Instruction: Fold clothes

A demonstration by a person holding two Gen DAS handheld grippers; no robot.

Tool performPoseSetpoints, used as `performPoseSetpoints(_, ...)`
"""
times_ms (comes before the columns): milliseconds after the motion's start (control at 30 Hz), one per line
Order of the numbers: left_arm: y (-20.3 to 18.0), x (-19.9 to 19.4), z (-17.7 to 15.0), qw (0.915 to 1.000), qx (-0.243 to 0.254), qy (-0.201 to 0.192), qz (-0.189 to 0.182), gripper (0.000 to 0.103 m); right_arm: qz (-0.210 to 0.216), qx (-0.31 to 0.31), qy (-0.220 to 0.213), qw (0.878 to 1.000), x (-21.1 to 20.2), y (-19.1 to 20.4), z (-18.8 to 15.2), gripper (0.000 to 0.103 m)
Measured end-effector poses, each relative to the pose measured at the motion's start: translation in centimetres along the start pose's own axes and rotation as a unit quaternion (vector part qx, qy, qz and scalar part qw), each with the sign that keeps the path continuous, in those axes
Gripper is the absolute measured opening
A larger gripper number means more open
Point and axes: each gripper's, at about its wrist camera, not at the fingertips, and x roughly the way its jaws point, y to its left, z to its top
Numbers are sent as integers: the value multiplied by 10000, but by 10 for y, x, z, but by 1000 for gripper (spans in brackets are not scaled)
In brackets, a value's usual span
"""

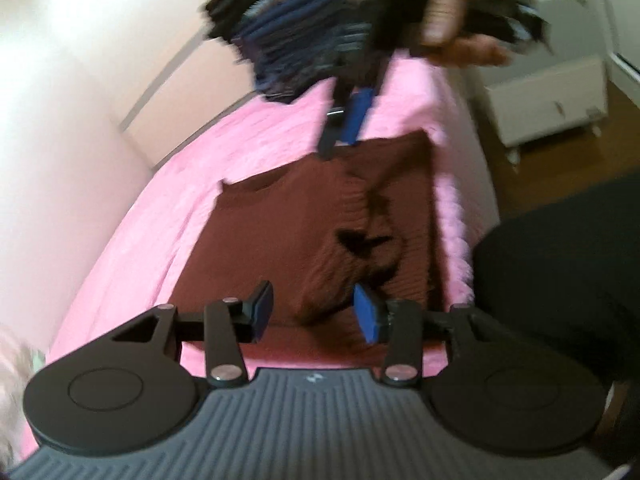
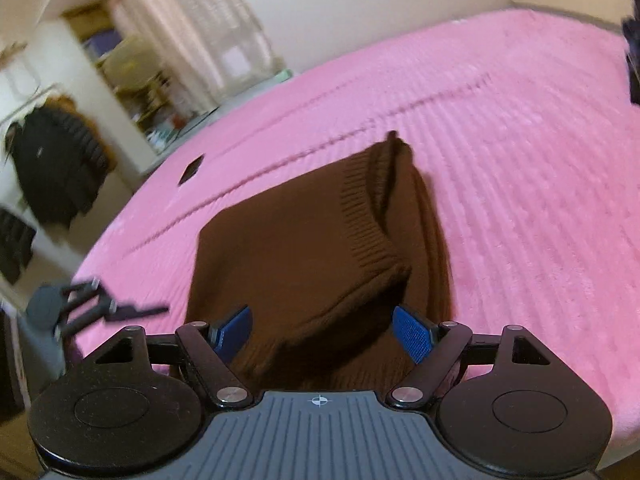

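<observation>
While the brown sweater [image 2: 304, 248] lies folded compact on the pink bed [image 2: 520, 160], both grippers, left gripper [image 1: 312, 312] and right gripper [image 2: 322, 332], hover near it, jaws wide, empty; square edges, avoid snagging the ribbed hem.

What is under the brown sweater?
The sweater lies on a pink blanket, which shows all around it. Anything directly beneath the sweater is covered, so I cannot tell.

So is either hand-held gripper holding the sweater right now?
No. The left hand-held gripper and right hand-held gripper are both open above the brown sweater, gripping nothing.
</observation>
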Motion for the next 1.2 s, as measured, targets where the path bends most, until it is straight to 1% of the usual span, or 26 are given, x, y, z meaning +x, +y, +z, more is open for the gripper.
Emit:
performPoseSetpoints(100,-6,10,3,9993,360,-42,-135,38,-17,333,53,9994,12,-11,11,81)
performPoseSetpoints(133,-6,14,3,9989,409,-50,-204,36,14,472,85,9988,15,-16,12,72)
performPoseSetpoints(167,-6,18,4,9988,409,-37,-262,18,65,602,128,9981,16,-21,12,55)
performPoseSetpoints(200,-5,22,5,9987,405,-23,-318,12,93,712,175,9973,17,-25,12,18)
performPoseSetpoints(233,-1,20,5,9990,318,-66,-293,11,106,815,222,9964,18,-27,12,11)
performPoseSetpoints(267,3,17,4,9993,224,-112,-263,10,111,834,216,9962,15,-26,13,8)
performPoseSetpoints(333,10,10,3,9996,36,-206,-201,9,117,800,158,9966,3,-19,16,8)
performPoseSetpoints(400,18,-4,2,9994,-107,-315,-106,8,144,524,72,9985,-16,-4,19,8)
performPoseSetpoints(500,15,-17,0,9986,-271,-379,-231,8,169,390,42,9991,-35,11,9,8)
performPoseSetpoints(533,9,-14,-2,9987,-256,-315,-297,8,127,374,99,9992,-35,12,4,8)
performPoseSetpoints(600,-3,-7,-5,9987,-217,-173,-431,8,-115,325,339,9988,-25,9,-12,8)
performPoseSetpoints(633,-7,-5,-7,9987,-211,-131,-434,8,-171,349,372,9986,-24,7,-16,8)
performPoseSetpoints(700,-15,-1,-10,9989,-200,-52,-431,9,-216,442,358,9981,-25,3,-21,8)
performPoseSetpoints(767,-13,-4,-10,9986,-329,-52,-411,12,-262,535,344,9976,-27,0,-26,8)
performPoseSetpoints(833,-10,-8,-11,9982,-448,-69,-404,18,-490,296,317,9979,-33,8,-24,11)
performPoseSetpoints(867,-8,-10,-11,9978,-516,-90,-416,19,-577,149,294,9978,-37,15,-24,15)
performPoseSetpoints(900,-5,-13,-12,9973,-584,-112,-429,19,-646,16,267,9976,-40,21,-24,38)
performPoseSetpoints(933,-1,-18,-14,9965,-703,-145,-423,20,-692,-137,205,9973,-43,29,-26,69)
performPoseSetpoints(967,4,-22,-15,9956,-825,-179,-416,21,-729,-298,128,9968,-46,39,-28,76)
performPoseSetpoints(1100,29,-40,-31,9892,-1424,-274,-215,28,-607,-1241,96,9904,-35,89,-43,76)
performPoseSetpoints(1200,51,-41,-46,9842,-1766,-116,68,28,-495,-1959,89,9793,-25,127,-55,76)
